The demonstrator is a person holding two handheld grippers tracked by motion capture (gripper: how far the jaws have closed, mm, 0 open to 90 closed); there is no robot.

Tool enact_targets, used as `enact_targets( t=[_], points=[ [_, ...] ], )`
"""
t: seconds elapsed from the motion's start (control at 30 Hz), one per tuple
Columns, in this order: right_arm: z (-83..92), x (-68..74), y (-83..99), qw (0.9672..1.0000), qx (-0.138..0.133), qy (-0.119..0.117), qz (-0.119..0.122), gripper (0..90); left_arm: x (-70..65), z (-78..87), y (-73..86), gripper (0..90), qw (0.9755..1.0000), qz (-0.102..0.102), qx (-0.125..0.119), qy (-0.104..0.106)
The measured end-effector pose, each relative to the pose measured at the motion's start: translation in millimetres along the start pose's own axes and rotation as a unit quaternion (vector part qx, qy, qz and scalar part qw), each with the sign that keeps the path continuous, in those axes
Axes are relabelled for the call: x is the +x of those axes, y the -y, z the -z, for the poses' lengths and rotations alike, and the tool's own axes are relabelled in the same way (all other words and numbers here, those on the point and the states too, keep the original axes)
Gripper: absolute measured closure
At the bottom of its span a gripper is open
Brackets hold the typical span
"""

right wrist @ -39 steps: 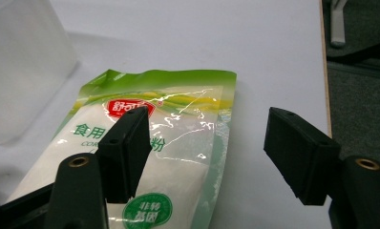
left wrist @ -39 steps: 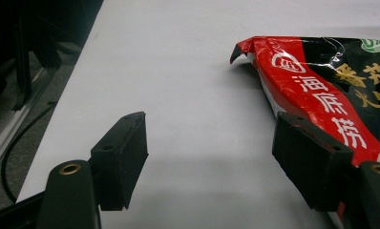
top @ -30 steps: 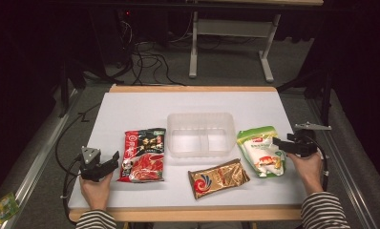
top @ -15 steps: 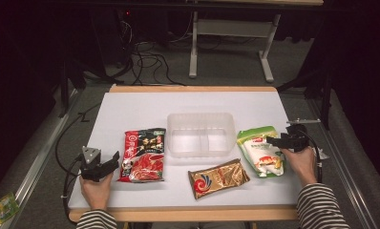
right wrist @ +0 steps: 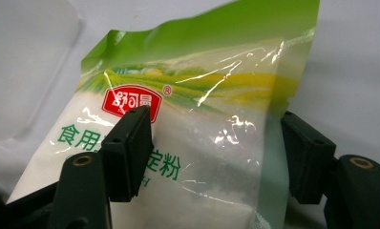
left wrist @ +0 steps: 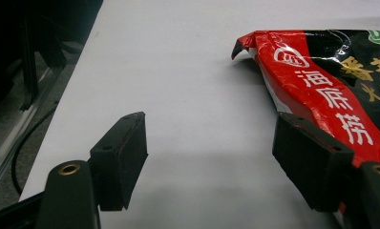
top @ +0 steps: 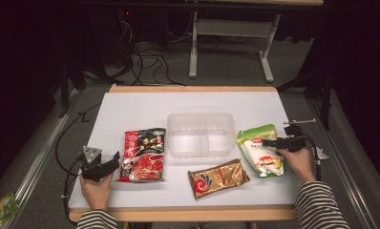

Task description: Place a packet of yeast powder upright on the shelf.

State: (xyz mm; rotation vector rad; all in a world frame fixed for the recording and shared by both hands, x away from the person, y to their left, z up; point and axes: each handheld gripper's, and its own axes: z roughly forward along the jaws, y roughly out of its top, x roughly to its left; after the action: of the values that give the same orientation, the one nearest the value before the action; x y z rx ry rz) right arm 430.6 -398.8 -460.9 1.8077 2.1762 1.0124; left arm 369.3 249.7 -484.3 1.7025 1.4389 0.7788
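Observation:
A green and white starch bag [top: 260, 148] lies at the table's right. My right gripper [top: 266, 142] points left over its right edge. In the right gripper view the bag [right wrist: 202, 95] sits between the jaws of that gripper [right wrist: 216, 129]. They have just been closing a little but still stand wide, with no pad seen pressing. At the front left my left gripper [top: 112, 161] stands open beside a red and black packet [top: 142, 155]. In the left gripper view only bare table lies between the jaws of the left gripper [left wrist: 209, 138], and the packet [left wrist: 321, 81] passes behind the right jaw.
A clear two-part plastic tray [top: 201, 117] stands mid-table, and its corner [right wrist: 30, 57] lies beyond the bag. A gold packet [top: 218, 177] lies in front of it. The white table top [top: 140, 105] has bare room at the back. Cables trail on the floor behind.
My right hand has moved left and down onto the right edge of the green and white bag. The left hand has stayed still.

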Motion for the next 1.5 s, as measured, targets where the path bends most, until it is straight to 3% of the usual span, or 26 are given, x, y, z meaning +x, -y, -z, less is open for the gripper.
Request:
enact_targets(
  t=[0.07, 0.1, 0.2, 0.23, 0.27, 0.47, 0.57, 0.83, 1.23, 1.5],
  points=[
    [1.1, 3.3, 0.0, 0.9999, 0.008, 0.002, 0.015, 43.8, -0.3, 0.5, 0.1, 28.0, 1.0000, -0.001, -0.002, 0.000],
    [1.1, 3.3, 0.0, 0.9999, 0.008, 0.002, 0.015, 43.8, -0.3, 0.5, 0.1, 28.1, 1.0000, -0.001, -0.002, 0.000],
    [1.8, 5.0, 0.0, 0.9993, 0.017, -0.013, 0.030, 59.7, -0.8, 0.7, 0.4, 28.2, 1.0000, -0.003, -0.005, -0.002],
    [1.8, 5.0, 0.0, 0.9993, 0.017, -0.013, 0.030, 59.7, -0.8, 0.7, 0.4, 28.3, 1.0000, -0.003, -0.005, -0.002],
    [3.0, 6.0, 0.2, 0.9987, 0.023, -0.020, 0.041, 68.2, -0.6, -0.2, 0.0, 28.3, 1.0000, -0.003, 0.000, -0.002],
    [6.7, 11.7, -1.6, 0.9967, 0.034, -0.021, 0.071, 80.5, -1.5, 0.0, 0.2, 28.5, 1.0000, -0.005, -0.002, -0.003],
    [8.4, 14.1, -1.3, 0.9962, 0.032, -0.019, 0.079, 82.1, -1.4, -0.3, -0.1, 28.5, 1.0000, -0.005, 0.002, -0.001],
    [34.0, 22.7, -0.8, 0.9942, 0.019, -0.009, 0.106, 87.7, -1.5, -0.3, 0.0, 28.3, 1.0000, -0.006, 0.001, -0.002],
    [70.6, 35.5, 0.9, 0.9932, -0.029, -0.033, 0.107, 89.9, -1.4, 0.6, 0.3, 28.1, 1.0000, -0.007, -0.003, -0.002],
    [87.4, 57.9, -1.5, 0.9881, -0.067, -0.047, 0.130, 90.0, -1.3, 0.9, 0.4, 28.0, 1.0000, -0.007, -0.003, -0.001]
  ],
)
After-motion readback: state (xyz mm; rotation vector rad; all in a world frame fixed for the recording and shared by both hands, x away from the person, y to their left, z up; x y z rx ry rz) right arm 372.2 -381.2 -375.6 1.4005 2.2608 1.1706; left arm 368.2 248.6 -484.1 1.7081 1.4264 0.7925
